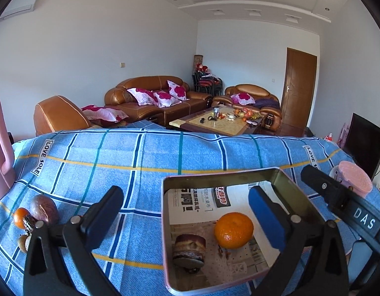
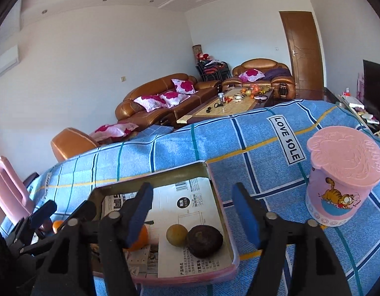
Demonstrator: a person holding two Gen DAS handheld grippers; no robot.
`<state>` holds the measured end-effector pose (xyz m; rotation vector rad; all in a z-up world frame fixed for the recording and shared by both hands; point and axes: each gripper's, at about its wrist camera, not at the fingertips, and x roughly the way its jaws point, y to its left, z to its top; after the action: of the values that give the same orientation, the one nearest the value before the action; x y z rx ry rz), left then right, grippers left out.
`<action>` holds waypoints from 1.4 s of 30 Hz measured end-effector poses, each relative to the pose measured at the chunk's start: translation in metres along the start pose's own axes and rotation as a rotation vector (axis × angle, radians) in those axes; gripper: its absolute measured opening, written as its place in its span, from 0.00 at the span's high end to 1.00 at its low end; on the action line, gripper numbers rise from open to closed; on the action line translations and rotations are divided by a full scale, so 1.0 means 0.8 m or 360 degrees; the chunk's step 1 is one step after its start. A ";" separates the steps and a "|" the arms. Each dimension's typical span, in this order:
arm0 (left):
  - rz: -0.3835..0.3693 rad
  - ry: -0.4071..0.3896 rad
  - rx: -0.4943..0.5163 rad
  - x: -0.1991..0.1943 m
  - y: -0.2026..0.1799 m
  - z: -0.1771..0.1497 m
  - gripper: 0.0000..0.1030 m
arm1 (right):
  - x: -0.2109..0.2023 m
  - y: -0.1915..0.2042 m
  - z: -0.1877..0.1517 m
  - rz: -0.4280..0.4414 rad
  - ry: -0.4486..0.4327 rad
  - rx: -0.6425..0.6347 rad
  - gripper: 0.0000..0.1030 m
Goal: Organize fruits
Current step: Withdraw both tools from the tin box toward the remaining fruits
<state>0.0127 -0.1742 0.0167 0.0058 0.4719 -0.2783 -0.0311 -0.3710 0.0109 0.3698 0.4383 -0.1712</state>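
An open tin (image 1: 222, 172) lined with printed paper sits on the blue checked cloth. In the left wrist view it holds an orange (image 1: 233, 230) and a purple-brown cut piece (image 1: 189, 250). My left gripper (image 1: 185, 218) hovers open over the tin's near side, with nothing between its pads. In the right wrist view the tin (image 2: 150, 175) shows a yellowish round fruit (image 2: 176, 235), a dark brown fruit (image 2: 204, 240) and the orange (image 2: 141, 240), partly hidden. My right gripper (image 2: 193, 214) is open above the tin's right part and holds nothing.
Left of the tin lie a passion fruit (image 1: 44, 209), a small orange (image 1: 21, 218) and brownish bits (image 1: 23, 243). A pink cat-print cup (image 2: 342, 177) stands to the right and a pink jug (image 1: 0, 148) at the far left. Sofas and a coffee table lie beyond.
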 end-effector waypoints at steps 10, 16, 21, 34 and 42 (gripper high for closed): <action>0.0127 -0.0070 0.0121 -0.014 0.012 -0.004 0.00 | -0.028 0.020 -0.002 -0.0116 -0.0270 -0.0138 0.14; 0.0213 -0.0103 0.0160 -0.017 0.021 -0.009 0.00 | -0.035 0.025 -0.006 -0.0158 -0.0326 -0.0177 0.14; 0.0207 -0.0080 0.0144 -0.018 0.028 -0.011 0.00 | -0.038 0.023 -0.008 -0.0183 -0.0327 -0.0149 0.14; 0.0195 -0.0040 0.0121 -0.025 0.041 -0.018 0.00 | -0.049 0.027 -0.016 -0.0200 -0.0298 -0.0100 0.14; 0.0167 0.0002 0.0086 -0.028 0.057 -0.022 0.00 | -0.055 0.034 -0.023 -0.0230 -0.0308 -0.0108 0.14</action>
<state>-0.0021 -0.1228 0.0085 0.0834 0.4639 -0.1878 -0.0711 -0.3351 0.0236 0.2521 0.2788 -0.3293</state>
